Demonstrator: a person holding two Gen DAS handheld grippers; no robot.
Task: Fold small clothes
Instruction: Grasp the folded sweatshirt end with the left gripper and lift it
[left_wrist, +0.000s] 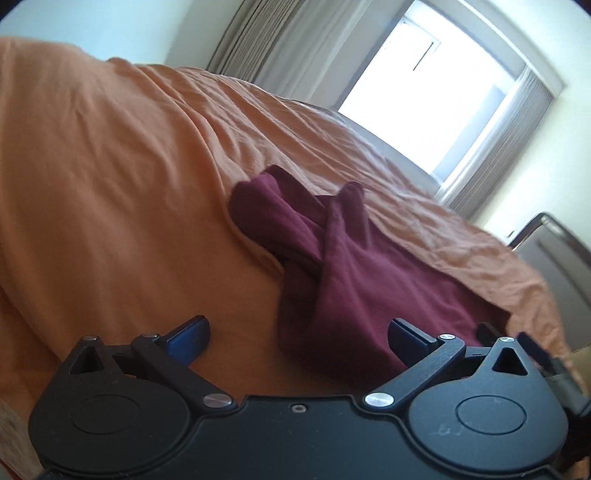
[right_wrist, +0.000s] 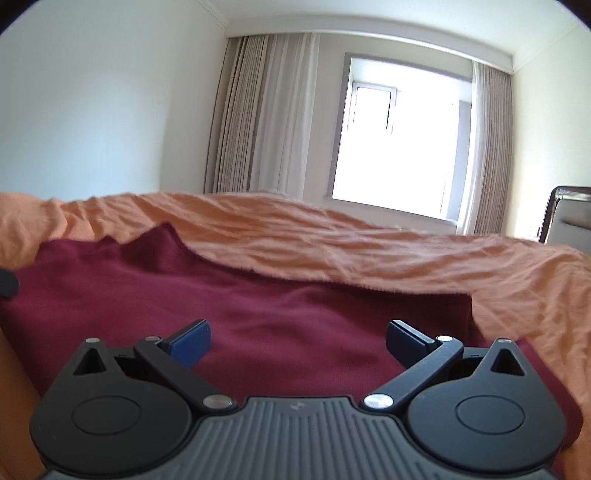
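Maroon garment (left_wrist: 347, 266) lies on the orange bedspread (left_wrist: 110, 177) of the bed, its two sleeves crossed over each other in the left wrist view. Left gripper (left_wrist: 297, 334) hovers low over the garment's near edge with its blue-padded fingers (left_wrist: 188, 338) spread wide, gripping nothing. Right gripper (right_wrist: 297, 336) sits above the flat maroon cloth (right_wrist: 258, 306), fingers likewise wide and empty. Curtains (right_wrist: 258, 110) flank a bright window (right_wrist: 399, 140) beyond.

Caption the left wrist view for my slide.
Open left gripper hovers by a crumpled maroon garment on an orange bedspread.
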